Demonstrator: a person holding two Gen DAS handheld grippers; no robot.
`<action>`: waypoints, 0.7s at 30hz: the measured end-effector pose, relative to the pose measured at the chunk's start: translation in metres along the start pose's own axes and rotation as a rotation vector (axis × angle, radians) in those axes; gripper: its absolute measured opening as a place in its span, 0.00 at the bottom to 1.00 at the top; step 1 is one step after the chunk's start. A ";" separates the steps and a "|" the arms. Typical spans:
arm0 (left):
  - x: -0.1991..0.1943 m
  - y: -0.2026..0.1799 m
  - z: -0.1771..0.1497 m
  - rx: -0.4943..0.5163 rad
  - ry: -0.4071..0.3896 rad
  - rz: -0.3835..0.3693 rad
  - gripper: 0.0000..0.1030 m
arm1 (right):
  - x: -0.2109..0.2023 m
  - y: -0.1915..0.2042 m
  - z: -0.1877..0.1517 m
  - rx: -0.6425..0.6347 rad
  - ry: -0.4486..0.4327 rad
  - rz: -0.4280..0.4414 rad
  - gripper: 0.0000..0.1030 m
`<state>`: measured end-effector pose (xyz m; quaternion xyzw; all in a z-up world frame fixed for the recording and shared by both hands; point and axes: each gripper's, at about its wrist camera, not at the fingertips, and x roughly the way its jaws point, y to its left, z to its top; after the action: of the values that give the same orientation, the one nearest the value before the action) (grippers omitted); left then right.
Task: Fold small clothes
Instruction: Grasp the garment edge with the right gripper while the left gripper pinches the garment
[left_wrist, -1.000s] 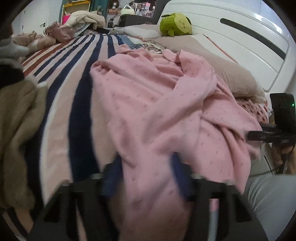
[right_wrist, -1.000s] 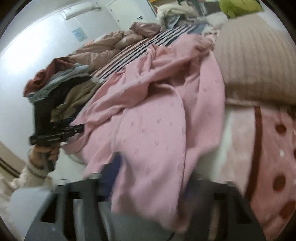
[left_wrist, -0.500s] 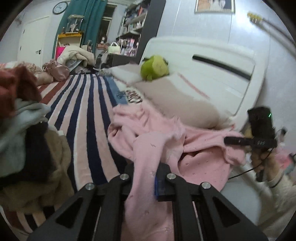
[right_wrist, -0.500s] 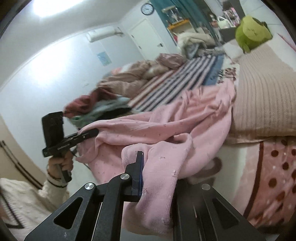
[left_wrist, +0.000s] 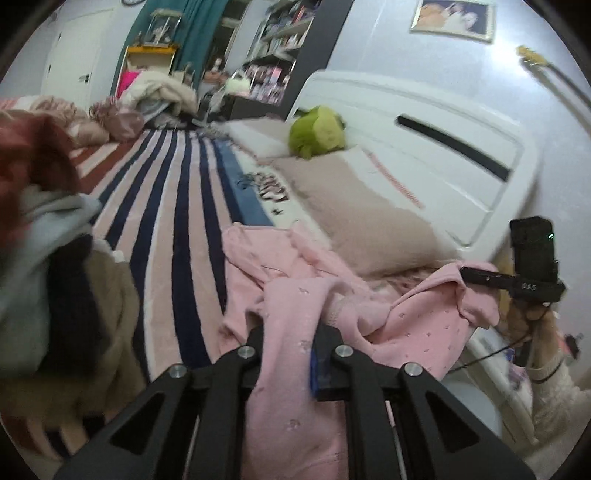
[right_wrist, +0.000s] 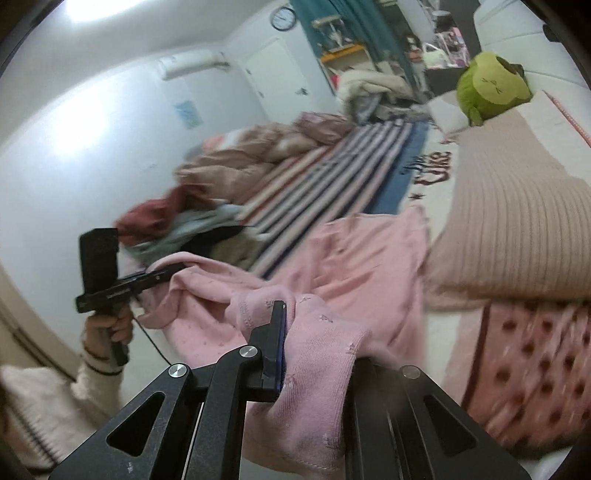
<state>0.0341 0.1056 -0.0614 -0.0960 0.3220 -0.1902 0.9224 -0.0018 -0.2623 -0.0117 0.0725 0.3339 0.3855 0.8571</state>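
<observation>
My left claw (left_wrist: 288, 354) sits at the bottom centre of its frame, pinched narrow on a fold of the pink garment (left_wrist: 417, 325), whose cloth runs down between my two fingers and drapes over the black frame below. My right claw (right_wrist: 317, 350) fills the bottom centre of its own frame, clamped on another edge of the same pink garment (right_wrist: 369, 266); the blue-padded left finger (right_wrist: 277, 332) presses against the cloth and the fabric bunches over the other finger, hiding it. Between my two grips the garment hangs lifted, and the rest of it trails back onto the bed across the middle of both frames, lying partly on the striped blanket (left_wrist: 177, 206) and just beside the beige pillow (left_wrist: 369, 221). In the left view my right claw (left_wrist: 480, 277) shows at the right edge, its tip buried in a pink corner; in the right view my left claw (right_wrist: 162, 275) shows at the left edge, likewise gripping pink cloth. A heap of other clothes (left_wrist: 44, 236) fills the left side of the left frame, reddish on top, then grey-blue, dark and tan below. A green plush toy (left_wrist: 317, 133) rests at the head of the bed in the upper middle, against the white headboard (left_wrist: 443, 122).
</observation>
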 end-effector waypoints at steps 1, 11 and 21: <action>0.020 0.007 0.008 -0.005 0.014 0.017 0.09 | 0.016 -0.012 0.011 0.002 0.018 -0.016 0.04; 0.147 0.062 0.018 -0.005 0.282 0.025 0.45 | 0.130 -0.108 0.016 0.093 0.383 -0.130 0.39; 0.161 0.025 0.090 0.177 0.192 0.099 0.77 | 0.115 -0.083 0.096 -0.092 0.246 -0.297 0.66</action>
<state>0.2138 0.0670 -0.0888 0.0202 0.3949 -0.1805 0.9006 0.1644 -0.2254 -0.0297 -0.0642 0.4252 0.2755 0.8597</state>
